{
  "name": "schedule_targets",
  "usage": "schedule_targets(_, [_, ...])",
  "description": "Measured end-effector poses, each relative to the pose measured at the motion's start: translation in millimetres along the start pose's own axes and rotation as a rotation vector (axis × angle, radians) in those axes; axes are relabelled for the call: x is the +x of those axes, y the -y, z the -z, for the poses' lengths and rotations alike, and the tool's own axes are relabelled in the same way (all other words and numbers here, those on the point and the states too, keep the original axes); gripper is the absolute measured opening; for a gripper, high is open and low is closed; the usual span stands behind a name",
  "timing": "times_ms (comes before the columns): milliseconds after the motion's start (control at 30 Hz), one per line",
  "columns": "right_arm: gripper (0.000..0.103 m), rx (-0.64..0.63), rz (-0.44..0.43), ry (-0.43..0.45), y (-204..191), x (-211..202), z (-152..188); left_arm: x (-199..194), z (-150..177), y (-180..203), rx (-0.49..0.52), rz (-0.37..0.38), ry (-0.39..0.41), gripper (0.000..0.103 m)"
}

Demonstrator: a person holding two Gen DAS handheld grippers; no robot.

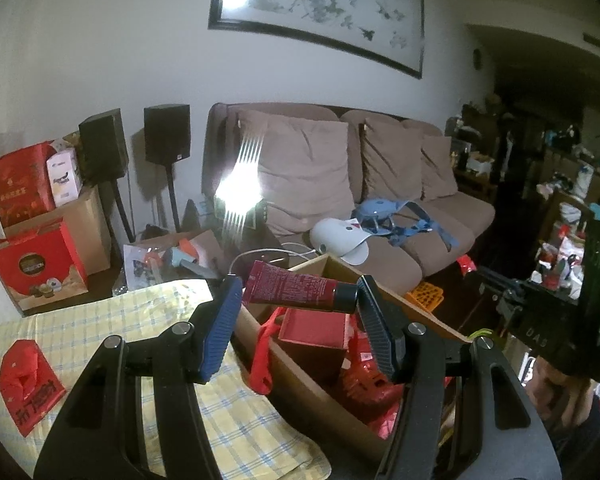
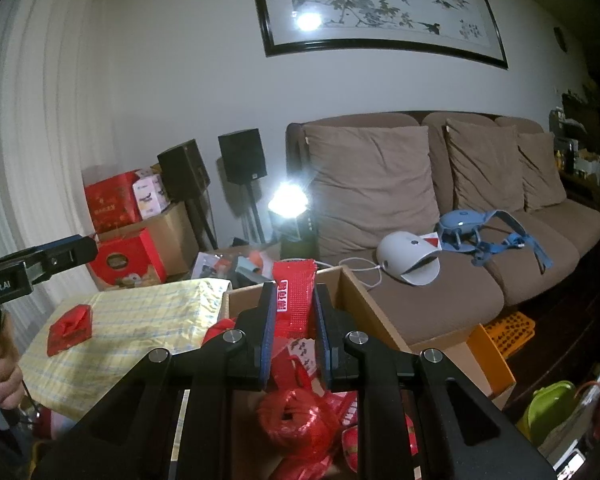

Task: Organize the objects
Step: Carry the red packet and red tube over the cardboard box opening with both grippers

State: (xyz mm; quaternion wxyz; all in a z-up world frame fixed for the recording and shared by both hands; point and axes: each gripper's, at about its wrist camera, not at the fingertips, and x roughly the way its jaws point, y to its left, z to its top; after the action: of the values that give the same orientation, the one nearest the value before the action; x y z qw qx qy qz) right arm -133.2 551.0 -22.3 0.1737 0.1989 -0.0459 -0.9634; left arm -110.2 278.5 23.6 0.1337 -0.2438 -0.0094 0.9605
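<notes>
A lamp's glare (image 1: 238, 190) beside the sofa (image 1: 380, 256) blots out whatever stands there. The room right of the sofa is too dark to read. Inside the cardboard box (image 2: 364, 300), the red items' lower parts are hidden.

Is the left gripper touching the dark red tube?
Touching. The left wrist view shows the left gripper holding the dark red tube crosswise above the cardboard box, one pad against its flat end, the other against its black cap.
</notes>
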Motion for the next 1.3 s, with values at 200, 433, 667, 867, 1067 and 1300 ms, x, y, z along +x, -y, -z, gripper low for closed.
schedule_targets(200, [0.018, 0.004, 0.001, -0.005, 3, 2, -2, 6, 2, 6, 0.009, 0.011, -0.008, 0.056])
schedule_targets(433, [0.018, 0.009, 0.004, -0.006, 5, 2, 0, 14, 5, 8, 0.011, 0.014, -0.020, 0.056])
schedule_targets(667, [0.018, 0.029, 0.018, 0.003, 9, 14, 10, 20, 9, 7, 0.012, 0.005, -0.031, 0.056])
schedule_targets(867, [0.018, 0.037, 0.013, -0.029, 9, 36, 26, 32, 17, 1, -0.004, 0.005, -0.071, 0.056])
schedule_targets(1067, [0.018, 0.050, 0.034, -0.023, 13, 40, 31, 35, 20, -1, -0.006, 0.021, -0.079, 0.056])
schedule_targets(1300, [0.018, 0.073, 0.049, 0.038, 15, 43, 40, 42, 25, -4, -0.016, 0.014, -0.093, 0.056])
